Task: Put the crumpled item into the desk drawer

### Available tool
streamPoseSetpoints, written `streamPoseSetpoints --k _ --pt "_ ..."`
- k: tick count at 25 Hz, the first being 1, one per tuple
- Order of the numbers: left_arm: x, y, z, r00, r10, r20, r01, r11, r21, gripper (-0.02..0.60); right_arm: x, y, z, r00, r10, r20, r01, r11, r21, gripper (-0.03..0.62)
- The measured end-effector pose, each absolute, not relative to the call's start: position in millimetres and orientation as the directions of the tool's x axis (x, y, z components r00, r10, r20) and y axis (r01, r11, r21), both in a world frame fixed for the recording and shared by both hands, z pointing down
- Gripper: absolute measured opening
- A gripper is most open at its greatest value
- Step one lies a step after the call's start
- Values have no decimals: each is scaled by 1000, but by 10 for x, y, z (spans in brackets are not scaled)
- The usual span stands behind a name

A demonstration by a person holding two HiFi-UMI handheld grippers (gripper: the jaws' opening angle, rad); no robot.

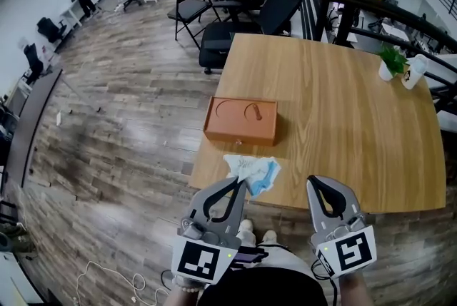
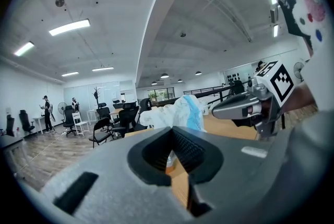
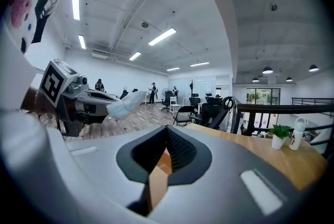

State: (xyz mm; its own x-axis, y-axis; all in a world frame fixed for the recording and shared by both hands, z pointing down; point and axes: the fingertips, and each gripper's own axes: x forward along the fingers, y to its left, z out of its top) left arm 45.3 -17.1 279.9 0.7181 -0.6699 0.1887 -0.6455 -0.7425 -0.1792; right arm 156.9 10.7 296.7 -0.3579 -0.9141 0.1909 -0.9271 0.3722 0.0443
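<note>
Desk point(image 1: 343, 105), left tongs point(image 1: 240, 185) pinching crumpled item point(image 1: 254, 170)

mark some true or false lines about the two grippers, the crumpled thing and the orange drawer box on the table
1. The left gripper is shut on the crumpled item. True.
2. The drawer box stands pulled open. False: it looks closed, its front flush with the box.
3. The right gripper holds the plant. False: its jaws are together with nothing between them, and the plant stands at the far right corner of the table.
4. The drawer box sits on the table near its left edge. True.
</note>
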Motion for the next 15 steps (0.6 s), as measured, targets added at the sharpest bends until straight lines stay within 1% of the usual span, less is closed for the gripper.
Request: streamPoseSetpoints --k 8,15 --pt "173 -380 2872 687 -703 184 -682 -711 -170 5 1264 -135 3079 -396 -892 217 -910 413 39 6" --pt "-84 -624 3015 665 -720 201 -707 -693 -141 5 1080 -394 3286 -412 -870 271 -900 435 28 6"
